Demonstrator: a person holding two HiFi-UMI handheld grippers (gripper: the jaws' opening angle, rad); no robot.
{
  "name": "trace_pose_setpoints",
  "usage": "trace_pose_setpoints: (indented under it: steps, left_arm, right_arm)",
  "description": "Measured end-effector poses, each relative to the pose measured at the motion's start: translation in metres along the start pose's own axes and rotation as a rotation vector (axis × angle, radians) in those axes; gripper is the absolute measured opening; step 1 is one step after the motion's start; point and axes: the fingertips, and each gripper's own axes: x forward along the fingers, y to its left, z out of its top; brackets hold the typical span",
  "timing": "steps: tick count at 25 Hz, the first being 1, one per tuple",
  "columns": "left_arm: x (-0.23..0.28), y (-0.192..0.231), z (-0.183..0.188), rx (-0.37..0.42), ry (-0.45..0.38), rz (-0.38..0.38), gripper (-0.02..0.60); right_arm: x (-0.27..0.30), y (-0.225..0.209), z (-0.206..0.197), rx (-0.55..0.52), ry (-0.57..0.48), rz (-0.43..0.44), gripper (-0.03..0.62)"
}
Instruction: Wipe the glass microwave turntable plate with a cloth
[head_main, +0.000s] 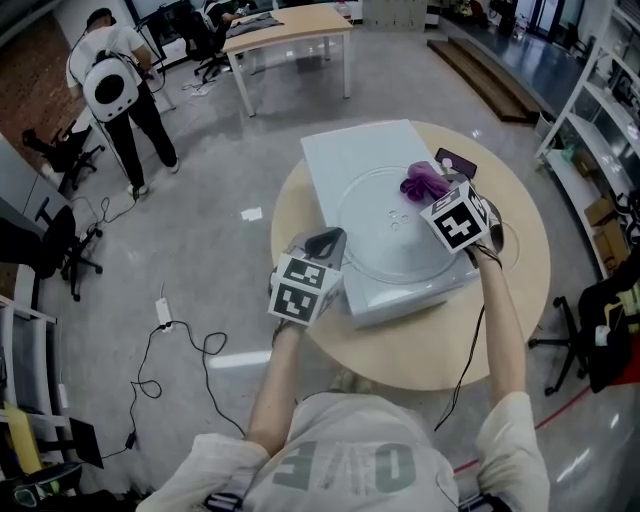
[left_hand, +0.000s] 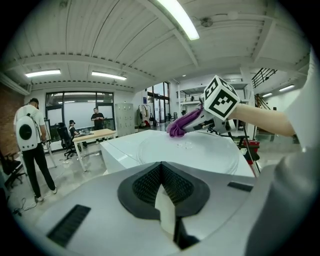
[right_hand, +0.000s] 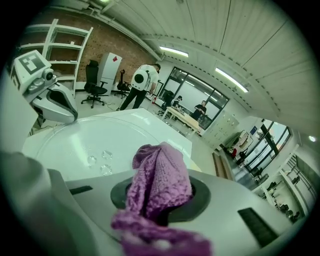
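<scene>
Cloth (head_main: 424, 182) in right gripper (head_main: 443, 196) over plate (head_main: 400, 258) on white box (head_main: 350, 152); left gripper (head_main: 328, 242) closed.

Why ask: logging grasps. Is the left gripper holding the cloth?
No, the cloth is pinched in the right gripper, while the left gripper holds no cloth.

The person wears a pale short-sleeved T-shirt (head_main: 345, 455) with large grey block letters across the chest. The left gripper (head_main: 327, 240) and the right gripper (head_main: 443, 190) have smooth light-grey shells. Each carries a white cube printed with black square markers: the left cube (head_main: 300, 289) and the right cube (head_main: 455, 221). Dark ribbed pads (left_hand: 145, 184) line the left gripper's jaws, with narrow black slots in the shell on either side. A thin black cable (head_main: 468, 345) trails from the right gripper along the forearm.
</scene>
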Motion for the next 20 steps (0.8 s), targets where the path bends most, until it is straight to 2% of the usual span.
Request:
trace_pose_setpoints:
  steps: [9,20]
  left_arm:
    - [-0.001,0.000,0.000,0.002,0.001,0.018,0.002]
    - [-0.004,-0.001,-0.002,0.006,0.000,0.024,0.002]
  right_arm:
    - [-0.023,0.027,-0.006,-0.039,0.010,0.044,0.051]
    - [-0.093,0.091,-0.034,-0.144,0.006,0.061,0.052]
